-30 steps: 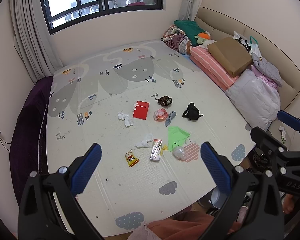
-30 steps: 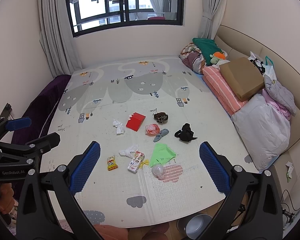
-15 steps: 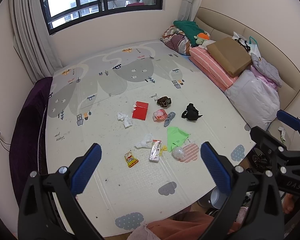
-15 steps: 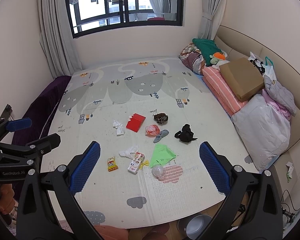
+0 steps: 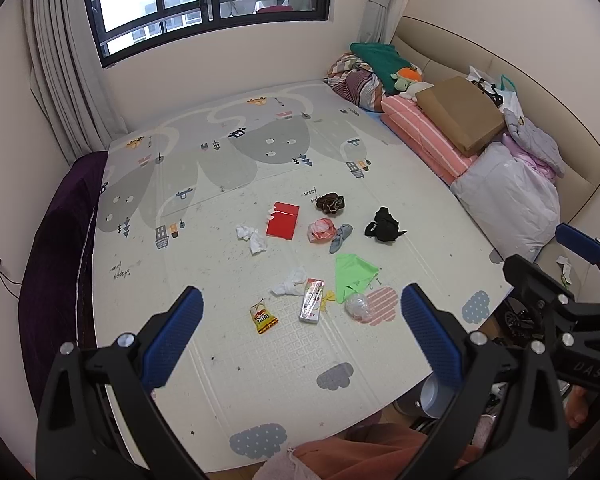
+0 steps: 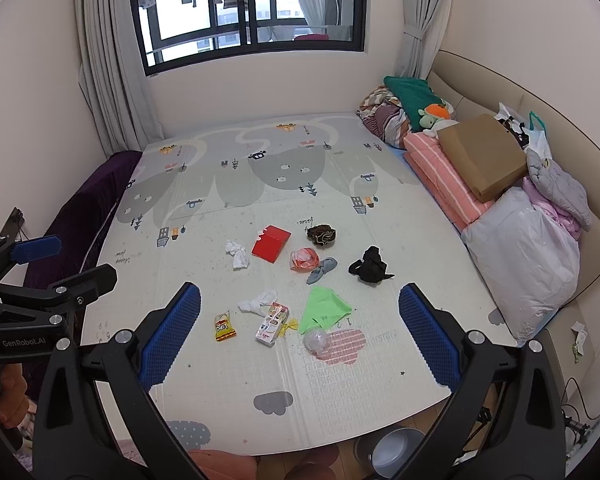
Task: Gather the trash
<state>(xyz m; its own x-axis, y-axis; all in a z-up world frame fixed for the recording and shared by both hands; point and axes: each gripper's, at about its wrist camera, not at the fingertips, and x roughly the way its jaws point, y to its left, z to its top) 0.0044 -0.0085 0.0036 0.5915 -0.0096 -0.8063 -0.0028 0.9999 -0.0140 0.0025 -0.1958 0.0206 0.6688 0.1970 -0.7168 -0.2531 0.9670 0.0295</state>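
Observation:
Litter lies mid-mat on a patterned play mat (image 5: 228, 152): a yellow snack packet (image 5: 263, 316), a small white carton (image 5: 312, 306), crumpled tissues (image 5: 251, 236), a red envelope (image 5: 283, 221), a pink bag (image 5: 321, 230), a green bag (image 5: 352, 272) and a clear plastic ball (image 5: 357, 306). The right wrist view shows the same packet (image 6: 224, 326), carton (image 6: 273, 324) and green bag (image 6: 323, 309). My left gripper (image 5: 300, 334) and right gripper (image 6: 298, 336) both hover open and empty, well above and short of the litter.
Folded bedding, a brown paper bag (image 5: 460, 118) and a big white sack (image 5: 508, 196) line the right side. A purple blanket (image 5: 56, 240) runs along the left edge. A grey bin (image 6: 396, 452) stands on the floor below the mat's near edge. Dark clothing (image 5: 383, 226) lies nearby.
Both views have drifted very slightly; the litter sits a touch higher in frame. Nothing was picked up and both grippers stay open.

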